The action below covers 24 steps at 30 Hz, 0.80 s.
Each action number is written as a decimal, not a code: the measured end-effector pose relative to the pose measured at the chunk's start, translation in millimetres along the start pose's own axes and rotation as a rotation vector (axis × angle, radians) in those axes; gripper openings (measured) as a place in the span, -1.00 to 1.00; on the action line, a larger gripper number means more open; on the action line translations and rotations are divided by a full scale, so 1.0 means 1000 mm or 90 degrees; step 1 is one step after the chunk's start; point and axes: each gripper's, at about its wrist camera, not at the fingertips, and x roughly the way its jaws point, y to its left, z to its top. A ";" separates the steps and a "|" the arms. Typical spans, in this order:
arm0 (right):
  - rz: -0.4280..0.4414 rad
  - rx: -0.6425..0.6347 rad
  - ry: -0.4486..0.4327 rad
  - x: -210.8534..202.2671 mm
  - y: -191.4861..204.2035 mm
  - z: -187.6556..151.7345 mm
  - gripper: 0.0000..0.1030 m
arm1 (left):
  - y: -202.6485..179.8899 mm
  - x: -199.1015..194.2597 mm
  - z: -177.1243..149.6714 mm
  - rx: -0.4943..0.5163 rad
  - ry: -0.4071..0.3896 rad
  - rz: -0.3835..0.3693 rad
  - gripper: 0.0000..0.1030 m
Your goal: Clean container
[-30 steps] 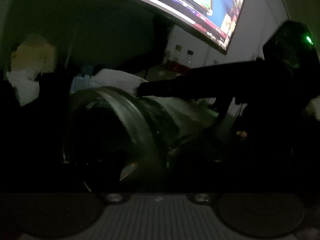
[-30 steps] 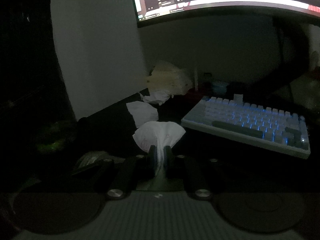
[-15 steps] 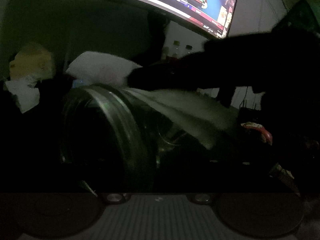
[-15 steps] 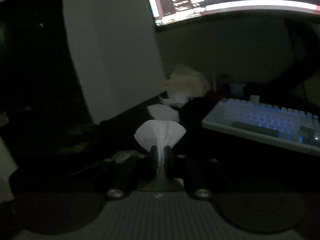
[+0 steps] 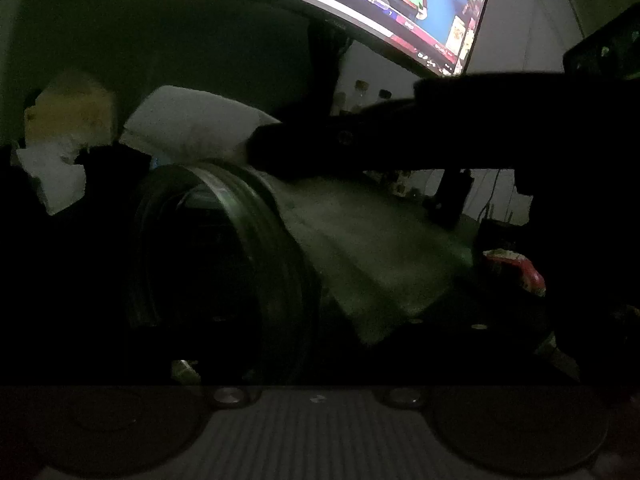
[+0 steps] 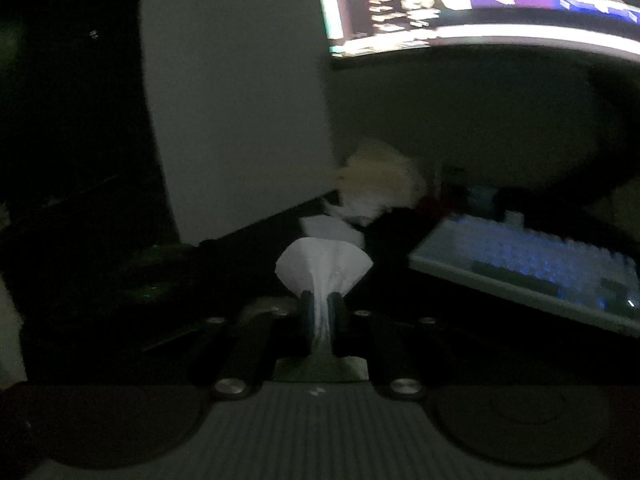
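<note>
- while pinched hard between the right gripper (image 6: 320,312) jaws, white tissue (image 6: 324,266) fans out ahead of the fingertips; jaws all but closed on it.
- seen from the left wrist, same gripper (image 5: 260,148) reaching in from the right as a dark bar, tissue trailing over the upper side of the container (image 5: 224,248), just behind its ridged rim.
- left gripper's own fingers lost in the dark; jaws closing, container lying on its side between them, mouth turned toward the left of the view; can't tell whether the pads press on it yet.
- judged as mid-wipe: outside wall being rubbed, inside apparently not reached yet; rim and interior likely left to do.
- hard to judge any dirt or smear on the clear wall in this dim light.
- container's base and lower side swallowed by shadow.
- farther out: crumpled tissues (image 6: 332,232), lit keyboard (image 6: 532,268), glowing monitor (image 5: 400,4), a red packet (image 5: 528,276), all blurred or partly cut off.
</note>
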 end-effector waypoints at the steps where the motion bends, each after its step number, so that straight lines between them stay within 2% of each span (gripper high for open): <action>1: 0.003 0.014 -0.002 0.000 -0.004 -0.001 -0.79 | 0.000 -0.001 0.000 0.002 0.002 0.002 -0.01; 2: -0.005 0.030 -0.005 -0.001 -0.011 -0.002 -0.79 | 0.001 -0.002 0.001 0.001 0.003 0.002 -0.02; 4: -0.059 0.064 -0.015 -0.004 -0.031 -0.006 -0.79 | 0.004 -0.003 0.002 -0.006 0.004 -0.010 -0.22; 5: -0.089 0.080 -0.019 -0.006 -0.041 -0.008 -0.79 | 0.004 -0.003 0.002 -0.008 0.003 -0.036 -0.62; 6: -0.123 0.098 -0.020 -0.007 -0.051 -0.010 -0.79 | 0.004 -0.004 0.002 -0.005 -0.006 -0.071 -0.81; 8: -0.160 0.152 -0.022 -0.014 -0.071 -0.013 -0.79 | -0.001 -0.007 0.003 -0.001 -0.040 -0.101 -0.87; 10: -0.150 0.193 -0.039 -0.026 -0.083 -0.017 -0.79 | 0.001 -0.008 0.010 -0.044 -0.048 -0.146 -0.95; 12: -0.131 0.210 -0.055 -0.038 -0.084 -0.018 -0.79 | 0.007 -0.009 0.017 -0.102 -0.048 -0.213 -0.90; 13: -0.119 0.211 -0.063 -0.044 -0.082 -0.018 -0.79 | 0.008 -0.009 0.020 -0.117 -0.048 -0.229 -0.89; 14: -0.107 0.207 -0.069 -0.048 -0.079 -0.018 -0.79 | 0.005 -0.010 0.021 -0.117 -0.049 -0.226 -0.85; 17: -0.085 0.181 -0.070 -0.050 -0.071 -0.015 -0.79 | -0.007 -0.017 0.021 -0.062 -0.066 -0.171 -0.69; 21: -0.077 0.169 -0.036 -0.041 -0.060 -0.020 -0.79 | -0.009 -0.020 0.019 -0.012 -0.067 -0.106 -0.12; 22: -0.078 0.167 -0.030 -0.037 -0.059 -0.022 -0.79 | -0.009 -0.021 0.018 0.003 -0.064 -0.097 -0.05; 23: -0.082 0.163 -0.032 -0.035 -0.059 -0.023 -0.79 | -0.009 -0.020 0.016 0.016 -0.059 -0.088 0.11; 24: -0.088 0.157 -0.035 -0.033 -0.057 -0.023 -0.79 | -0.009 -0.019 0.014 0.029 -0.053 -0.080 0.15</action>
